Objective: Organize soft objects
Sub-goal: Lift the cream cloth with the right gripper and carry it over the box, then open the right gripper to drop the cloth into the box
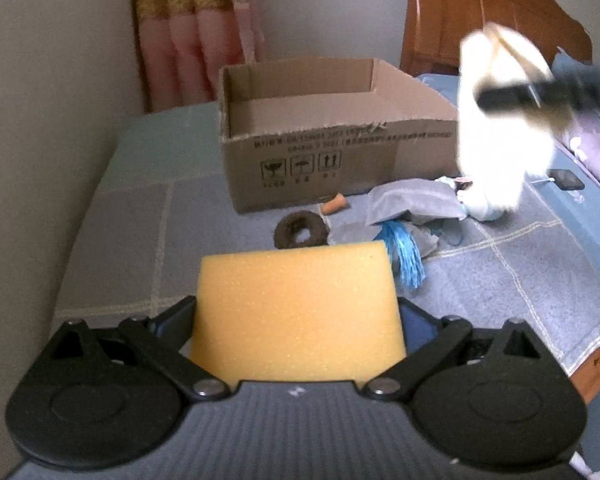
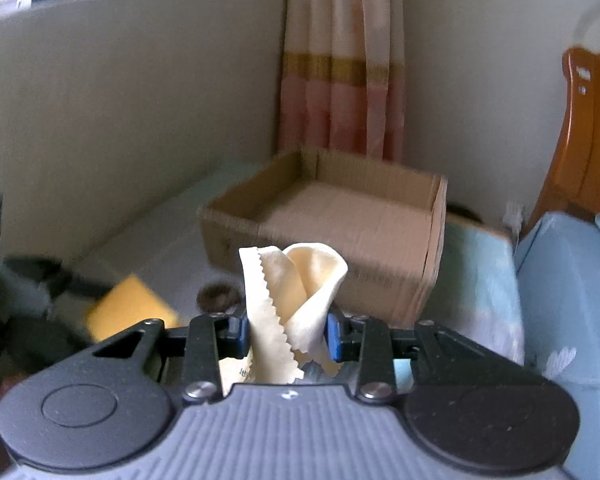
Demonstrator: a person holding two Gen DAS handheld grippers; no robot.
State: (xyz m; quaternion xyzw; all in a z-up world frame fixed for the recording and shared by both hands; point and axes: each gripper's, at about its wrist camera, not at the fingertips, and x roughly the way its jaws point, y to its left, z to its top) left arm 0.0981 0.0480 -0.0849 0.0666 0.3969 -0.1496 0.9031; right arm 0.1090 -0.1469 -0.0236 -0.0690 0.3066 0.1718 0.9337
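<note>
1. I'm looking at a cardboard box (image 1: 331,136) sitting open on the quilted bedspread (image 1: 499,280), with a pink curtain (image 1: 196,32) hanging behind it and a wooden headboard (image 1: 491,8) off to the right.
2. Lying between me and the box: a brown ring (image 1: 300,229), a small orange piece (image 1: 335,203), a grey pouch (image 1: 415,200) and blue tassel strands (image 1: 405,256) — all near each other (the pouch is overlapping the strands).
3. My left gripper (image 1: 298,320) is clamping a yellow sponge (image 1: 298,308) between its fingers, held in front of the box.
4. My right gripper (image 2: 287,334) is pinching a cream cloth (image 2: 292,292) with a zigzag edge — it is hanging in the air to the box's right in the left view.
</note>
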